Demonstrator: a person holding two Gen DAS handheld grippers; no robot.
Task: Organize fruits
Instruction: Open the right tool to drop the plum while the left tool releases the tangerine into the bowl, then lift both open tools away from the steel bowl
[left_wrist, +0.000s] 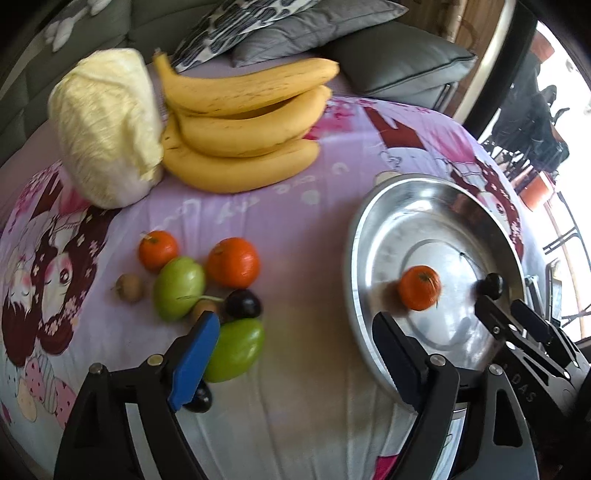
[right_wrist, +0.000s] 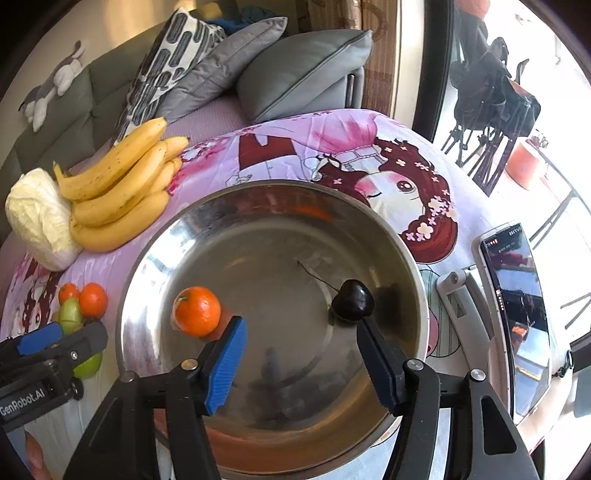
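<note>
Both grippers w/ jaws apart, nothing held. Right gripper (right_wrist: 299, 343) hangs over the steel bowl (right_wrist: 155, 258); blue pads wide, a tangerine (right_wrist: 197, 311) just off its left pad and a dark cherry (right_wrist: 351, 300) touching or nearly touching the tip of the other finger, neither pinched, both resting on the bowl floor. Left gripper (left_wrist: 291, 336) is spread wider, also empty, aimed down at the cloth betw. the loose fruit pile and the bowl (left_wrist: 356, 236). Remaining small fruit sits on the cartoon-print cloth (left_wrist: 295, 206) to the left of the bowl: two tangerines (left_wrist: 232, 262), two green plum-like fruits (left_wrist: 179, 288), two dark cherries (left_wrist: 243, 303), a couple of small brown ones (left_wrist: 129, 288). Nearest piece to the left gripper is the lower green fruit (left_wrist: 236, 349), right beside its blue pad, long axis slanting up-right across the left wrist view; one cherry partly hidden under that pad. So left hand is far nearer the pile, pile lies to its left, bowl to its right. Bananas (left_wrist: 243, 122) and cabbage (left_wrist: 107, 125) lie farther back, touching. Prob. next pick: left takes green fruit.
</note>
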